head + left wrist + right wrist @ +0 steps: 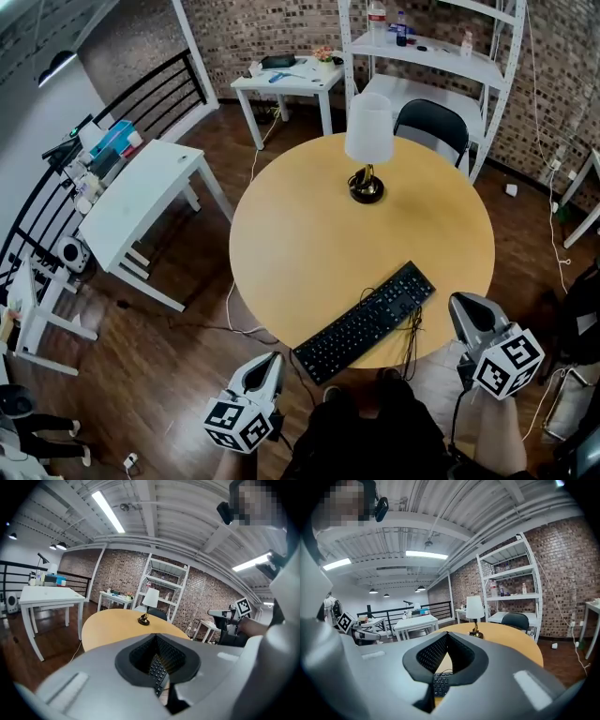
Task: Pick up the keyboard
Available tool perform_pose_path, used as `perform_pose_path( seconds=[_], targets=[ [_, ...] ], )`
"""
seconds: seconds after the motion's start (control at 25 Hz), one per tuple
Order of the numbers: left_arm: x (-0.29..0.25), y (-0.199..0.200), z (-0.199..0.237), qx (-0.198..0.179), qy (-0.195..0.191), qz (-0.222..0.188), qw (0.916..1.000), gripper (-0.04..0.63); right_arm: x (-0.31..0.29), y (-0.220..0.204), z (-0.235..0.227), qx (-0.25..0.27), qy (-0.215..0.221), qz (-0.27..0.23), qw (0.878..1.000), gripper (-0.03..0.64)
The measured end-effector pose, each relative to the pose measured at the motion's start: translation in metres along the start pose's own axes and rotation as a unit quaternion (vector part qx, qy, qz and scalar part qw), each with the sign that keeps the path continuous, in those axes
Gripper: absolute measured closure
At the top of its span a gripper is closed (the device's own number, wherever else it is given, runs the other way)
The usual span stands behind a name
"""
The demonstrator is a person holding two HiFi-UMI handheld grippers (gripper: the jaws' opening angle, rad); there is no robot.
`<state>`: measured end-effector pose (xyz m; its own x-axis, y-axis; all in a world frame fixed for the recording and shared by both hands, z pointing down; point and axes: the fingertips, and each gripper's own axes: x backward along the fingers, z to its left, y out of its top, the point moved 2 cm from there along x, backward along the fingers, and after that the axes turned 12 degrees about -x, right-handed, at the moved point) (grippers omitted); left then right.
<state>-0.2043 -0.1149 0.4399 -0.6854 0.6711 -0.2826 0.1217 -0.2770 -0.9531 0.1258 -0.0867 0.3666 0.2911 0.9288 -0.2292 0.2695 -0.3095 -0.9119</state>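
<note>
keyboard (366,322) lying flat on the round table (309,234), slanted along its near edge | left gripper (266,364) just off the table's near-left rim, jaws closed, nothing held; right gripper (466,311) off its near-right rim, closed and empty too | lamp (367,141) on the table's far side

A black keyboard (366,322) is contrasting with the honey-yellow counter (300,234), while a lamp (369,131) is showing a white shade and black-and-brass base. The left hand-held gripper (269,362) and the right hand-held gripper (465,307) are wearing grey shells and cubes (507,363) patterned in black-and-white squares. A mottled red-brown brick wall (262,28) is framing the dark brown floor (169,375).
</note>
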Motion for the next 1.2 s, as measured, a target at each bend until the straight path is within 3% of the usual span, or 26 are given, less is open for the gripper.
perform_pose_path(
  seconds=[0.36,0.68,0.84,1.0,1.2],
  targets=[
    [-0.046,-0.058,-0.008,0.03,0.074,0.109,0.9909,0.534,-0.032,0.013,-0.089,-0.01,0.029,0.034,0.999,0.614],
    [-0.073,-0.124,0.005,0.131,0.123,0.146,0.9727,0.522,-0.077,0.022,-0.152,-0.015,0.042,0.056,0.997,0.601],
    [-0.071,-0.166,0.008,0.206,0.129,0.155,0.9576,0.518,-0.097,0.002,-0.17,-0.007,0.047,0.093,0.995,0.59],
    [-0.07,-0.196,0.016,0.226,0.134,0.173,0.9492,0.515,-0.117,-0.024,-0.192,0.015,0.036,0.122,0.992,0.581],
    [-0.072,-0.207,0.015,0.252,0.136,0.169,0.9432,0.512,-0.138,-0.073,-0.214,0.02,0.045,0.203,0.978,0.537]
  ],
)
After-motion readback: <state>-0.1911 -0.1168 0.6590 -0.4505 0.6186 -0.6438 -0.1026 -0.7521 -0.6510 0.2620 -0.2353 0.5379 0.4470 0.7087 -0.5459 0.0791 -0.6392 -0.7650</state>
